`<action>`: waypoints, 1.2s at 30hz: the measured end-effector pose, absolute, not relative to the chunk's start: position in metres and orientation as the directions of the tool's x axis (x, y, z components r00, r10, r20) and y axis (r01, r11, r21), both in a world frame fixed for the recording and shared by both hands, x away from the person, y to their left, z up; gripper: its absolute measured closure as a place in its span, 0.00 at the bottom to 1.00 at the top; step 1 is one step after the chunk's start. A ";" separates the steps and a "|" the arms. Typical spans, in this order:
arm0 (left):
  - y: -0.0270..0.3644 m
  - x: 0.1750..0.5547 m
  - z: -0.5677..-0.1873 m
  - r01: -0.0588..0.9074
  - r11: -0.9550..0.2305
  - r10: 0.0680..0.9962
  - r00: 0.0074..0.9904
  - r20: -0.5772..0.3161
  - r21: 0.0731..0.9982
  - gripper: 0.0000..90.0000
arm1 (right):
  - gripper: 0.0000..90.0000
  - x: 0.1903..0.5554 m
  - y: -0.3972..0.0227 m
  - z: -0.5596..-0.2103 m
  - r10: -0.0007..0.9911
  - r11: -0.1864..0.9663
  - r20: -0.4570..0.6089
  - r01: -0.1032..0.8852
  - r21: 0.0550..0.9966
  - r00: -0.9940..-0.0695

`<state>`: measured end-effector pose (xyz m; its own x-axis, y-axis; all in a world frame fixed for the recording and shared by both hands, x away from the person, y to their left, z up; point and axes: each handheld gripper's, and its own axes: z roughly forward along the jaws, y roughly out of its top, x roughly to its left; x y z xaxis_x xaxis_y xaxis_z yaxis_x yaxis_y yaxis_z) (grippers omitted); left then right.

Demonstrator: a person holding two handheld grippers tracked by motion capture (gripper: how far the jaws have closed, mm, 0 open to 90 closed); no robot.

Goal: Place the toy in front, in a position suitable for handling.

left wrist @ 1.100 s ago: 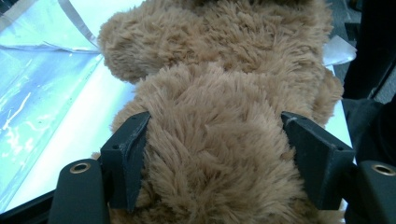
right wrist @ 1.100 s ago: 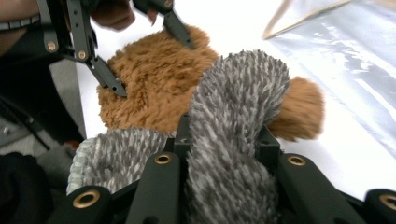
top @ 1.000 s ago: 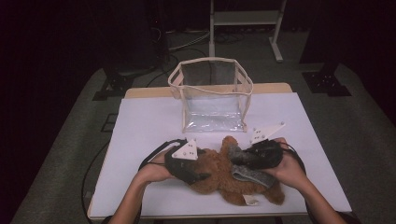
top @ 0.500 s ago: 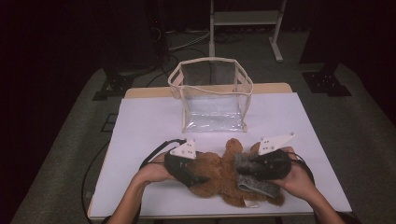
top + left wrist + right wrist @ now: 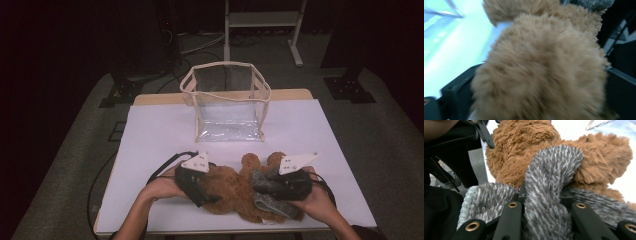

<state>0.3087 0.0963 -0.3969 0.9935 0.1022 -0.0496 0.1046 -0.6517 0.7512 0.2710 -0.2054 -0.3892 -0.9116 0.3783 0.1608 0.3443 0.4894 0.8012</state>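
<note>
A brown teddy bear (image 5: pixel 235 187) lay on the near part of the white table (image 5: pixel 160 130), between the two grippers, as a grey knitted scarf (image 5: pixel 549 182) was worked around it. The right gripper (image 5: pixel 272 187) had its jaws pressed together on a fold of the scarf, which bulged up between them in the right gripper view, apparently so the knit could be drawn against the bear's fur just ahead. On the bear's other side the left gripper (image 5: pixel 207 192) appeared to steady the toy while the scarf was pulled: its jaws had just been opening, and in the left gripper view they stood spread on either side of a furry lobe (image 5: pixel 541 70) of the bear, though whether they pressed on it could not be told. Beyond both tools, a clear bag (image 5: pixel 227 102) with cream trim stood upright and open-topped, well apart from them, perhaps waiting to take the dressed toy.
</note>
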 end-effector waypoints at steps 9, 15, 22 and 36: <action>0.079 0.313 -0.382 -0.016 -0.701 0.143 0.976 0.163 0.713 0.32 | 0.78 0.281 -0.217 -0.376 0.443 0.461 0.152 0.370 0.807 -0.884; 0.084 0.325 -0.374 -0.001 -0.708 0.227 0.947 0.229 0.706 0.36 | 0.78 0.309 -0.210 -0.359 0.477 0.479 0.097 0.351 0.804 -0.874; 0.101 0.322 -0.378 0.030 -0.688 0.302 0.920 0.249 0.725 0.34 | 0.78 0.344 -0.202 -0.348 0.497 0.463 0.101 0.362 0.809 -0.862; 0.122 0.316 -0.369 0.052 -0.648 0.228 0.965 0.129 0.760 0.11 | 0.79 0.306 -0.197 -0.381 0.389 0.497 0.121 0.319 0.807 -0.913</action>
<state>0.3161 0.1224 -0.3694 0.9651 0.2283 0.1287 0.0519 -0.6479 0.7600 0.3058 -0.1971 -0.3814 -0.9130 0.3894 0.1215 0.3195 0.4975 0.8065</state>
